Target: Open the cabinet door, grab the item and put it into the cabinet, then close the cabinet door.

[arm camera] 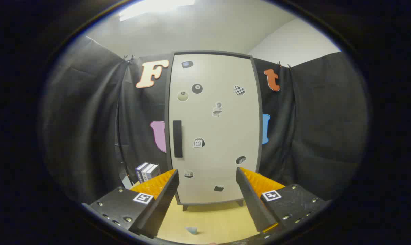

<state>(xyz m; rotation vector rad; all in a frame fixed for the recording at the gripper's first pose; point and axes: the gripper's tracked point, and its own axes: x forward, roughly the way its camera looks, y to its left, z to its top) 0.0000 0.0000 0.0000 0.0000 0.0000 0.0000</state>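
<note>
A tall pale cabinet (214, 129) with a dark frame stands upright on short dark legs at the back of a yellow tabletop (212, 221), its single door (219, 149) shut flush and facing the camera. A dark vertical bar handle (177, 139) runs down the door's left edge at about mid-height, and small stickers dot the panel: a black eight ball sticker (197, 88), a checkered heart sticker (239, 90), a calendar sticker (198, 143) and several others too small to make out. In the foreground, the gripper (207, 177) points straight at the lower part of the door, its two fingers spread wide apart with nothing between them and touching nothing; the left finger (164, 197) and the right finger (251, 199) frame the cabinet's base, and each carries a square black-and-white marker on its upper block. A small pale blue item (192, 230) lies on the tabletop between the fingers, close in and well short of the cabinet; its exact kind cannot be told. To the left of the cabinet, just beyond the left finger, a small row of boxes (147, 172) with dark and white sides stands on the table against the black cloth wall (89, 129). A white ceiling with a bright light strip (154, 8) shows above the booth.
</note>
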